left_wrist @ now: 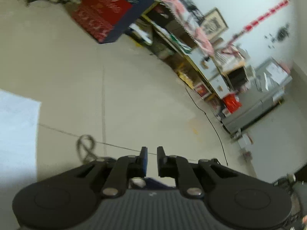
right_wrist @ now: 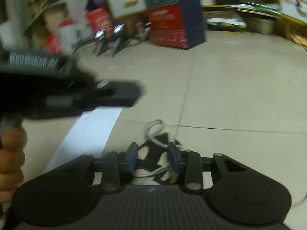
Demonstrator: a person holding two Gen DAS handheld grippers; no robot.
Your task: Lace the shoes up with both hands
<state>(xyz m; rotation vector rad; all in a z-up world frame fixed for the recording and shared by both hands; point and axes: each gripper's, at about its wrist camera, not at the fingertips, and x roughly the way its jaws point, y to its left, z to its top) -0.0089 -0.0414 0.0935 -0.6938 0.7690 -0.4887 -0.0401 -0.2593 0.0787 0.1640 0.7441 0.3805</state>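
Note:
In the right wrist view a dark shoe (right_wrist: pixel 153 149) with a pale lining lies on the floor just under my right gripper (right_wrist: pixel 153 158). Its white lace (right_wrist: pixel 156 129) loops up past the fingertips and runs back between the jaws, which stand apart. In the left wrist view my left gripper (left_wrist: pixel 152 160) hovers over the floor with a narrow gap between its jaws and nothing held. A grey lace loop (left_wrist: pixel 86 147) lies to its left. The left gripper also shows in the right wrist view (right_wrist: pixel 122 95), blurred, held by a hand (right_wrist: pixel 11 153).
A white sheet (left_wrist: pixel 17 132) lies on the tiled floor at left; it also shows in the right wrist view (right_wrist: pixel 90 134). A red and blue box (right_wrist: pixel 174 26) and cluttered shelves (left_wrist: pixel 191 57) stand at the back. A thin black cable (left_wrist: pixel 213 126) crosses the floor.

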